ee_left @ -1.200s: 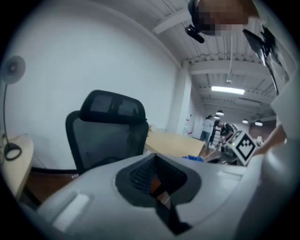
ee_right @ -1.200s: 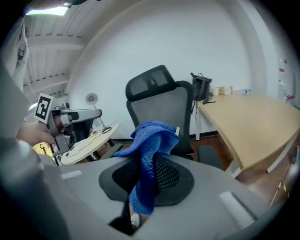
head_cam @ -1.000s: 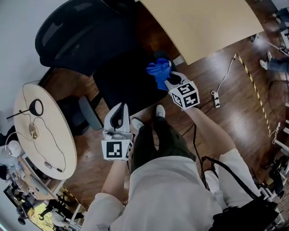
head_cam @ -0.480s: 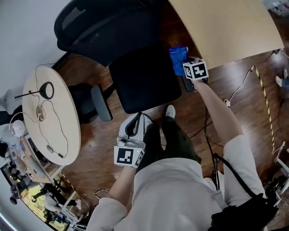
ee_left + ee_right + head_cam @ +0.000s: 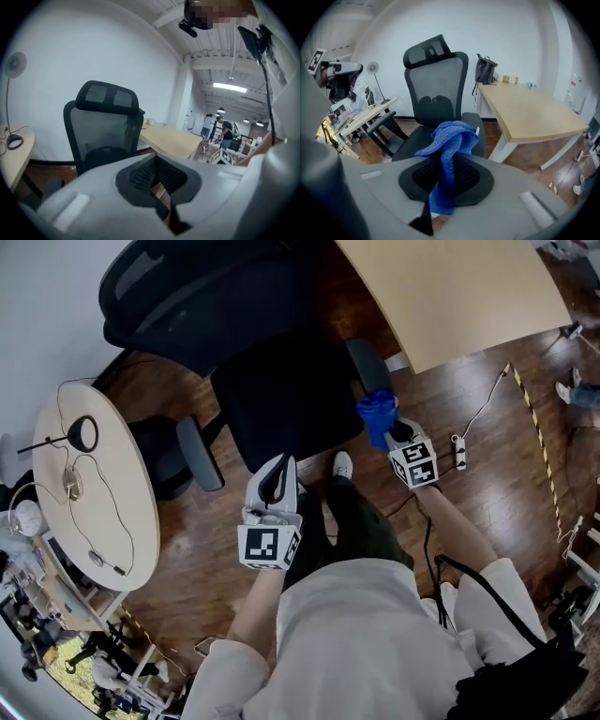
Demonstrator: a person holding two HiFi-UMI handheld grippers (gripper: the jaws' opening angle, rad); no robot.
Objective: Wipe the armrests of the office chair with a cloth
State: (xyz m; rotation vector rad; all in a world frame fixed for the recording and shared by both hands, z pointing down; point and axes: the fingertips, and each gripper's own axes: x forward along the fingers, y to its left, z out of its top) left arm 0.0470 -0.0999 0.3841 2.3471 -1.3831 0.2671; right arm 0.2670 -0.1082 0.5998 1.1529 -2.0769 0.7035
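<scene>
- Head view: the right tongs [image 5: 386,427] are clenched on the blue cloth [image 5: 377,412], which sits at the front end of the right-hand armrest [image 5: 366,365] of the office chair [image 5: 281,395]. Whether the cloth presses on the pad cannot be told from above.
- The left tongs [image 5: 279,467] hang idle at the seat's front edge, near the person's legs. The left-hand armrest [image 5: 199,454] is across the seat, well apart from the cloth.
- Judged step: wiping the right-hand armrest. To do it well, the bunched cloth should lie flat on the pad and run its whole length, back end included, with the wrist tipped so cloth meets the pad and not the tongs' tips.
- The big worktop [image 5: 469,292] stands just beside that armrest and narrows the room for the elbow. A power strip [image 5: 458,452] and its cable lie on the floor near the person's feet.
- A round worktop [image 5: 98,493] with a lamp [image 5: 79,435] and cords stands close to the left-hand armrest.
- Left gripper view: the left tongs [image 5: 157,174] are closed with nothing between them. The chair's backrest [image 5: 101,126] rises ahead, and people stand far off.
- Right gripper view: the cloth [image 5: 450,150] is pinched between the pads of the right tongs [image 5: 443,180], its loose fold heaped above them. The right-hand armrest [image 5: 480,138] shows just behind it, and a bag [image 5: 485,70] sits on the big worktop [image 5: 529,112].
</scene>
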